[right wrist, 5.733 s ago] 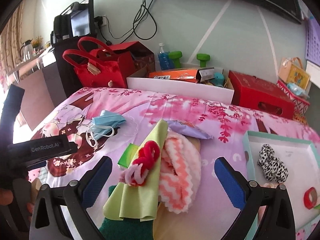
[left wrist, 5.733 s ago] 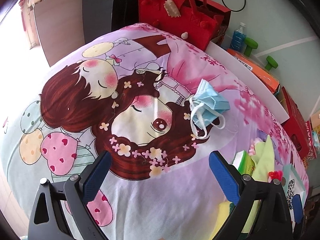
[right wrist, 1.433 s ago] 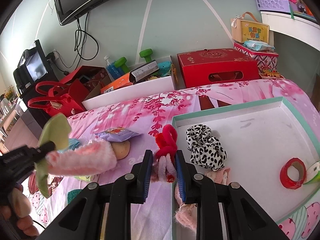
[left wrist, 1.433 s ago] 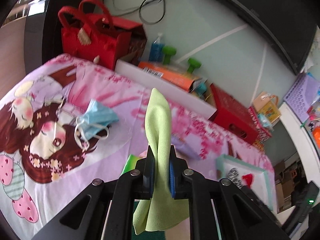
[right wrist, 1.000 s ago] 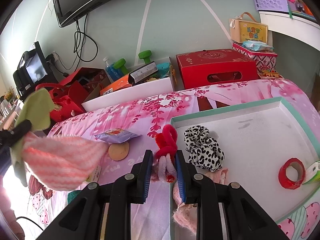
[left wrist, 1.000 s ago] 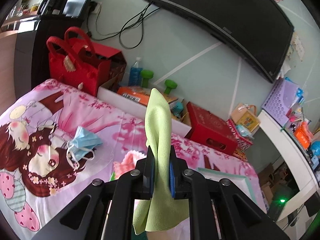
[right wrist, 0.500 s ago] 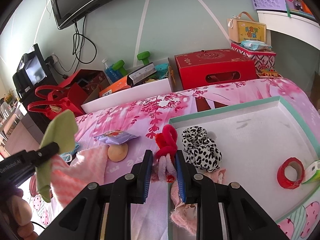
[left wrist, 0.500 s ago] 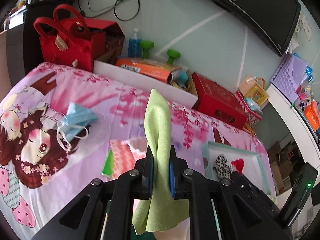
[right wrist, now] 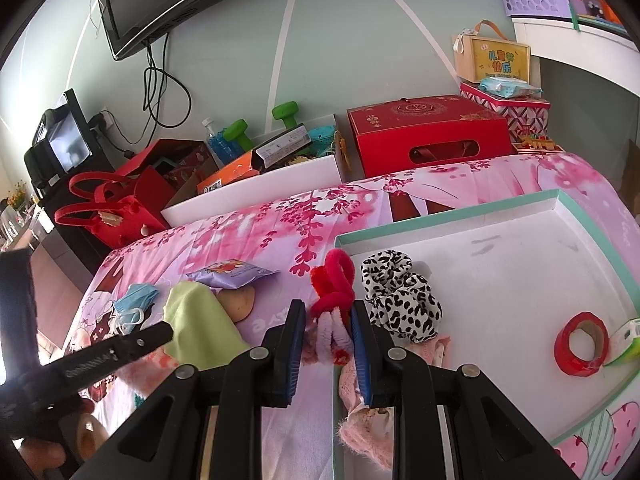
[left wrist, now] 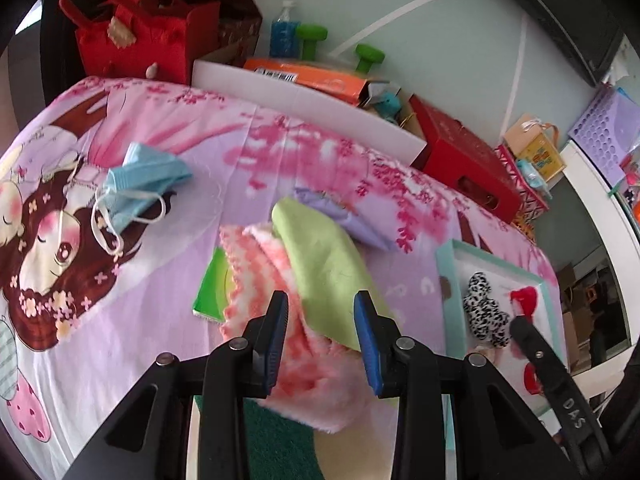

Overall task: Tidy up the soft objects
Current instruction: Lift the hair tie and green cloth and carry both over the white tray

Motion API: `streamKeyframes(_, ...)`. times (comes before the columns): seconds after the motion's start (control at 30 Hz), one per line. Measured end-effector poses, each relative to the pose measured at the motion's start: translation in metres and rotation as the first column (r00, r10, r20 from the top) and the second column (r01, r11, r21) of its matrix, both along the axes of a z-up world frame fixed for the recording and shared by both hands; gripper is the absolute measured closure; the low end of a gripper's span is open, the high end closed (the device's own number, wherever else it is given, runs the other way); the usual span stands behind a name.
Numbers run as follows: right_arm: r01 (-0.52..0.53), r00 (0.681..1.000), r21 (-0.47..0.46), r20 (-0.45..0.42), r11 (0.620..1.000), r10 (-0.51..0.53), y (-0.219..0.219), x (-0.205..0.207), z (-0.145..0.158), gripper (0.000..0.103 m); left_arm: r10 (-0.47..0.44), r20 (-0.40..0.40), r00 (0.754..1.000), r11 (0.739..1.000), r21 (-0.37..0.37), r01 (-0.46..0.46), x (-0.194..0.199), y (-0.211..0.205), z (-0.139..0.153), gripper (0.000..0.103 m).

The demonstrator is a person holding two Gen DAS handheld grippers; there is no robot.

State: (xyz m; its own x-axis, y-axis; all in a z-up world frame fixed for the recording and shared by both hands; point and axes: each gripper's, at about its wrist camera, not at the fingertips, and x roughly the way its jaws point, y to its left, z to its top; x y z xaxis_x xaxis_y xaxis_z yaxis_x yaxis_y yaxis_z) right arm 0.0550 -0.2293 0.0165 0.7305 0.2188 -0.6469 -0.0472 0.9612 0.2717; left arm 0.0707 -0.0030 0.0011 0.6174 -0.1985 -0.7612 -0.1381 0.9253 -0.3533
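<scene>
Inside the tray [right wrist: 448, 216] lies a spotted scrunchie [right wrist: 400, 296]; right gripper [right wrist: 327, 332] grasps a red scrunchie [right wrist: 334, 280].

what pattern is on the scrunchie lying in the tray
Black-and-white leopard spots on the scrunchie in the tray; clearest in the right wrist view.

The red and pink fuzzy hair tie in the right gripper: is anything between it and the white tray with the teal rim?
Nothing visible. The red and pink fuzzy hair tie hangs at the near corner of the white tray; only the leopard-print scrunchie lies just inside.
</scene>
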Motion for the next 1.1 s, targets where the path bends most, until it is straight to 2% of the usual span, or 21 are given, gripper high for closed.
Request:
streamKeyframes(0.23,0.0,1.0,-0.002,0.0,1.0,0.0,0.0,0.0,0.0,0.079,-0.008,-0.006,1.0,0.999,-0.037,0.008,0.005,-0.003,-0.006,0.068)
streamKeyframes(0.47,0.003,1.0,0.0,-0.004,1.0,-0.003,-0.002,0.001,-0.002,0.079,-0.04,-0.003,0.999,0.998,-0.038,0.04,0.016,-0.02,-0.008,0.068)
streamKeyframes(0.57,0.005,1.0,0.001,-0.006,1.0,-0.005,-0.004,0.002,-0.003,0.079,-0.045,0.002,0.999,0.999,-0.013,0.045,0.021,-0.028,-0.007,0.068)
streamKeyframes(0.67,0.009,1.0,0.001,-0.009,1.0,-0.009,-0.006,0.003,-0.003,0.079,-0.051,-0.008,0.999,0.999,-0.017,0.051,0.029,-0.035,-0.011,0.065)
streamKeyframes(0.83,0.023,1.0,0.009,-0.014,1.0,-0.023,-0.013,0.004,-0.004,0.079,-0.046,-0.077,0.996,0.999,0.0,0.046,0.04,-0.045,-0.032,0.064)
streamKeyframes(0.97,0.025,1.0,0.013,-0.017,1.0,-0.024,-0.016,0.004,-0.005,0.079,-0.022,-0.1,0.995,1.0,-0.002,0.022,0.048,-0.046,-0.042,0.065)
streamKeyframes(1.03,0.024,1.0,0.015,-0.016,1.0,-0.024,-0.017,0.004,-0.005,0.079,-0.011,-0.102,0.995,1.0,-0.004,0.011,0.05,-0.047,-0.047,0.073)
streamKeyframes(1.1,0.026,1.0,0.015,-0.017,1.0,-0.026,-0.017,0.004,-0.005,0.079,-0.001,-0.105,0.995,1.0,-0.007,0.0,0.052,-0.047,-0.05,0.092)
